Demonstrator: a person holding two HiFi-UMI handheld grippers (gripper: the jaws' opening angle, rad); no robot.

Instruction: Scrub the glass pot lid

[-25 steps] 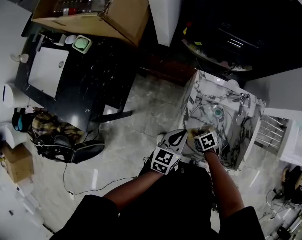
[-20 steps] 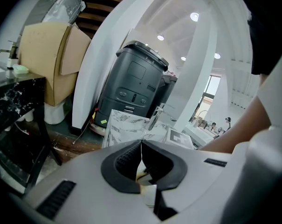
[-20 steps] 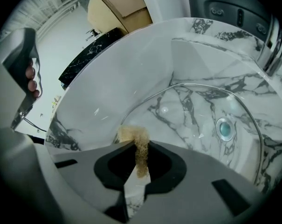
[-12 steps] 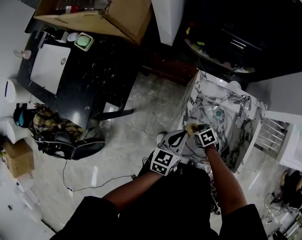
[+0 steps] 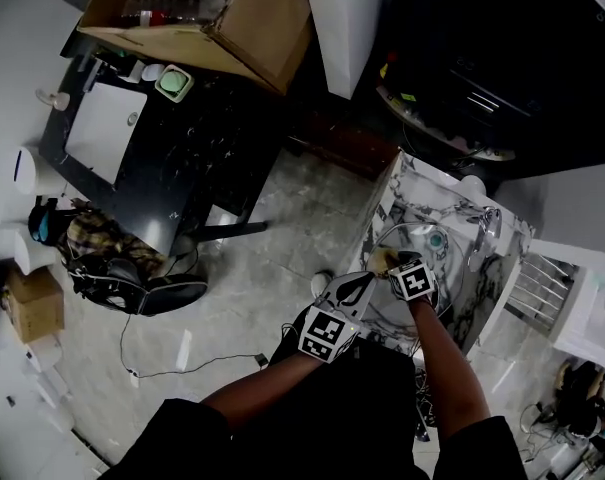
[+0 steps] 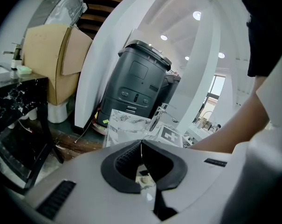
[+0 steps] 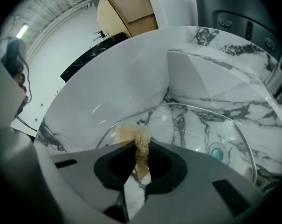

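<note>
The glass pot lid (image 7: pixel 192 120) lies in the marble sink (image 5: pixel 419 190). At its 9 o'clock rim, my right gripper (image 7: pixel 141 147) pinches a tan scrub pad (image 7: pixel 130 133) against the glass. My left gripper (image 6: pixel 141 147), at 8 o'clock, is clenched on the lid's thin edge. The faucet (image 5: pixel 479 230) stands at 3 o'clock.

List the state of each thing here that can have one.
Left tongs, shut on the lid, at its rim.
Right tongs, shut on the scrubber.
Lid, in the sink, gripped at its rim.
Scrubber, pinched, against the lid.
Box, flaps open.
</note>
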